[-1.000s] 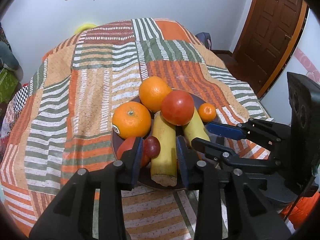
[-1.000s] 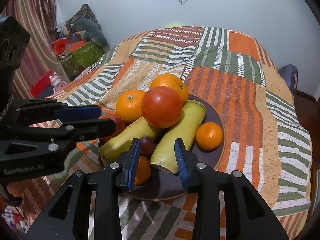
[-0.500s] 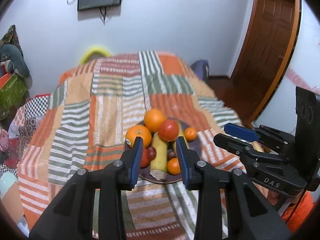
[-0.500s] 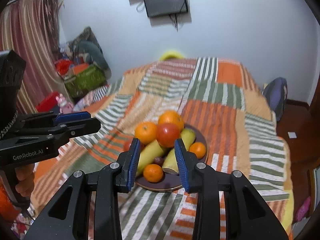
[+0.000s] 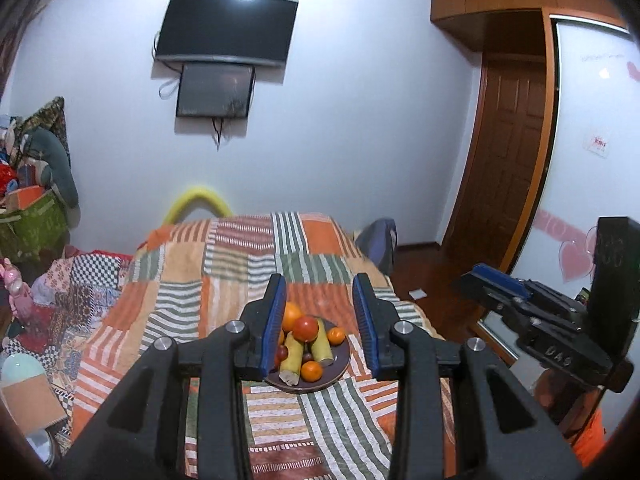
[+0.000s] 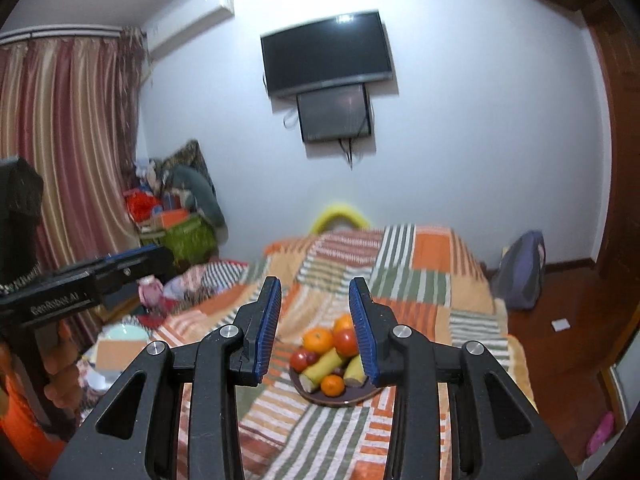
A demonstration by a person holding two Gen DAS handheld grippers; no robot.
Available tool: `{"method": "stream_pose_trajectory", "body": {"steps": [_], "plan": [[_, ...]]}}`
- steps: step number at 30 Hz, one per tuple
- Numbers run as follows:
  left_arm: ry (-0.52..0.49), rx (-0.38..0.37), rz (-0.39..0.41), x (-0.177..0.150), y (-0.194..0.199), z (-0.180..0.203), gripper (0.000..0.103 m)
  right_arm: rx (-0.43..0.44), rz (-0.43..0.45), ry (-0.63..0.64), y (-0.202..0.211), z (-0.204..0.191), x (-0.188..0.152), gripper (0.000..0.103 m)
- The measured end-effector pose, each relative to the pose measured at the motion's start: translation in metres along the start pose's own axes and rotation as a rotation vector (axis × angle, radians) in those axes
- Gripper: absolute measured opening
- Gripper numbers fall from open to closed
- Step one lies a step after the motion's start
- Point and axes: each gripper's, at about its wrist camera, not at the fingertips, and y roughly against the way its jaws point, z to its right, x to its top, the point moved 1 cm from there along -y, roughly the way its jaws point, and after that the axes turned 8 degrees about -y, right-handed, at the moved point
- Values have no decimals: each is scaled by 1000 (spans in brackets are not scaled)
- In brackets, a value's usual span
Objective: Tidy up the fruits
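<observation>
Both tools have pulled up and back from the plate since the earlier frames; the fruit now looks small and well beyond the fingertips. Left tool [image 5: 320, 322]: blue pads part-way apart and opening, nothing between them, touching nothing. Right tool [image 6: 316, 326]: pads stand apart at a narrow gap, holding nothing, touching nothing; at this gap I cannot tell whether that is its closed position.

Plate [image 5: 340, 364] as landmark: a dark round plate lying on the patchwork bedspread [image 5: 224, 280] of the bed. On the plate, a red tomato [image 5: 306, 328] sits on top of the pile, resting on two bananas [image 5: 292, 360] that point toward the plate's near rim. Oranges [image 5: 291, 313] lie at the plate's far-left side. One small mandarin [image 5: 336, 336] sits at the plate's right edge, another [image 5: 311, 371] at its near edge.

Beyond the plate, two dark screens [image 5: 226, 28] hang on the far wall. Right of the plate, a wooden door [image 5: 504, 152].
</observation>
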Motion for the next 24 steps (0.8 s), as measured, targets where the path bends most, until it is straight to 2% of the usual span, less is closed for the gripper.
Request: {"method": "stream_pose_trajectory", "body": {"steps": [2, 3, 8, 11, 13, 18, 20, 24], "plan": [[-4, 19, 29, -1, 11, 3, 45, 6, 30, 6, 12, -7, 1, 33], [-9, 31, 42, -2, 16, 5, 53, 8, 38, 9, 15, -9, 1, 34], [-31, 78, 89, -6, 35, 12, 67, -13, 94, 29, 27, -19, -5, 59], [-29, 90, 102, -7, 40, 13, 80, -39, 121, 34, 27, -22, -7, 75], [-39, 98, 112, -9, 45, 15, 92, -54, 137, 36, 30, -23, -8, 82], [-61, 127, 131, -12, 50, 19, 99, -78, 152, 31, 33, -22, -7, 94], [-65, 134, 137, -13, 51, 19, 101, -94, 166, 23, 36, -21, -9, 103], [-69, 149, 149, -14, 54, 20, 102, -102, 175, 24, 44, -23, -13, 103]]}}
